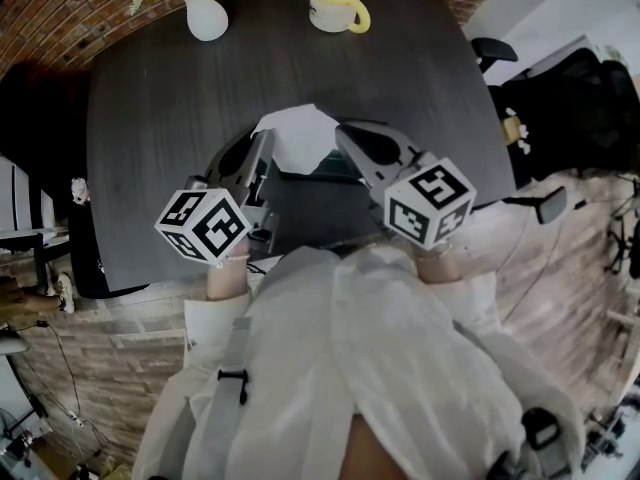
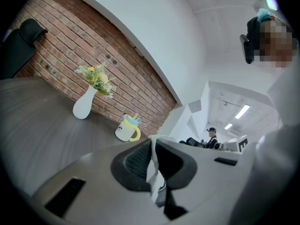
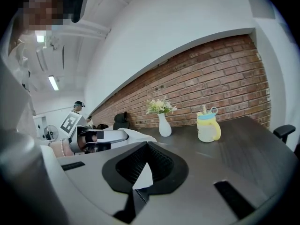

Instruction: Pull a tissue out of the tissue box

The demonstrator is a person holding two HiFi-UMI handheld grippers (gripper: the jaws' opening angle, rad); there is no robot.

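A white tissue is held up over the dark table, stretched between my two grippers. My left gripper is shut on its left edge. In the left gripper view a strip of tissue is pinched between the closed jaws of that gripper. My right gripper is shut on the right edge; its own view shows a white tissue corner clamped in the right gripper. A dark box, apparently the tissue box, lies under and between the grippers, mostly hidden by them.
A white vase with flowers and a yellow lidded mug stand at the table's far edge. A brick wall runs behind the table. A black office chair is to the right. A person sits far off.
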